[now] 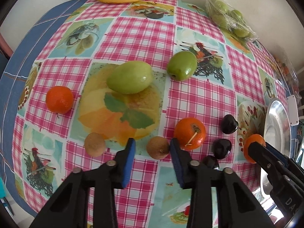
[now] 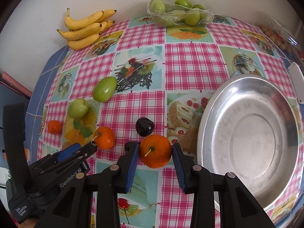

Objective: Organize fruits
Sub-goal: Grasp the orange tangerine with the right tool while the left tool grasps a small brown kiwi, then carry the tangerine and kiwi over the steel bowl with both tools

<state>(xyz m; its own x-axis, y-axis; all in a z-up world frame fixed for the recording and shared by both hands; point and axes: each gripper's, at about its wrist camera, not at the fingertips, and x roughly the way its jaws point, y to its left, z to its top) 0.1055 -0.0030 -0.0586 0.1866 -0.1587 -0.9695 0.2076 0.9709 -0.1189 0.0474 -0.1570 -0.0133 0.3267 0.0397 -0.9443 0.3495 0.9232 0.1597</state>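
Note:
My right gripper (image 2: 154,152) has its blue pads around an orange mandarin (image 2: 155,151) next to the empty steel bowl (image 2: 247,133); the pads sit at its sides, and contact is unclear. My left gripper (image 1: 152,148) is open around a brown kiwi-like fruit (image 1: 157,147), not touching it. On the checked tablecloth lie a second brown fruit (image 1: 94,146), two more mandarins (image 1: 190,133) (image 1: 59,99), two green fruits (image 1: 129,79) (image 1: 181,65) and three dark cherries (image 1: 229,123).
Bananas (image 2: 85,30) lie at the back left by the wall. A wrapped tray of green fruits (image 2: 180,12) stands at the back centre. A clear box of small fruits (image 2: 279,36) is at the back right. The table edge curves away on the left.

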